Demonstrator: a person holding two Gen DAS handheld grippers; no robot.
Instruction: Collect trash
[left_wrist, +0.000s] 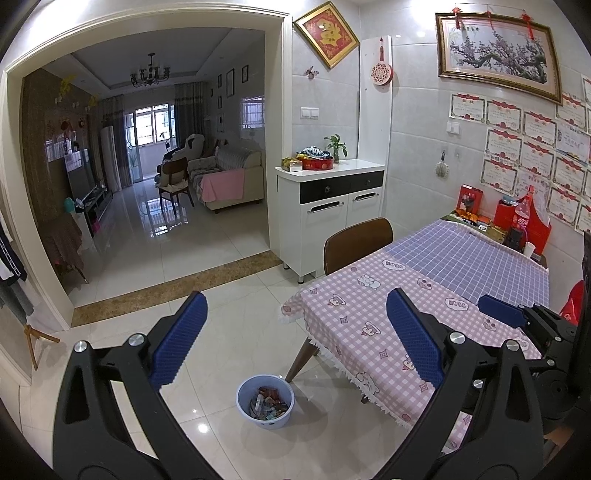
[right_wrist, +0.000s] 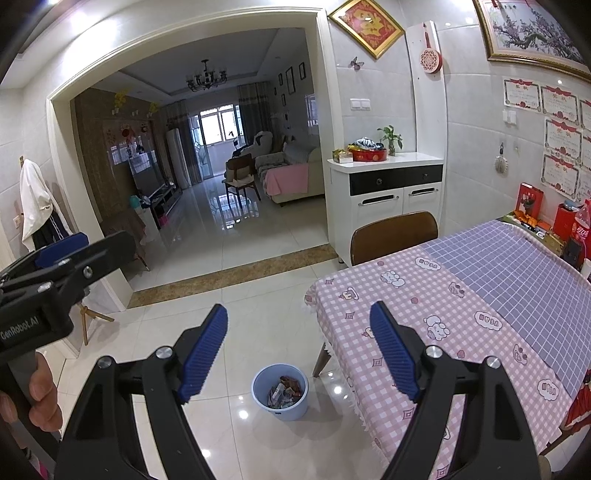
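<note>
Round plastic bin (left_wrist: 265, 406) holds crumpled wrappers (left_wrist: 267, 402); ribbed tongs (left_wrist: 295, 332) agape.

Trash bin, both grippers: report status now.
Left gripper open, empty. Right gripper open, empty. Trash bin on floor by table, holds wrappers. Path clear.

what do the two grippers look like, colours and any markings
Both the left gripper and the right gripper have black angular frames with round silver bolts and blue ribbed finger pads. White "GenRobot.AI" lettering marks the left gripper's body in the right wrist view. No cables visible.
</note>
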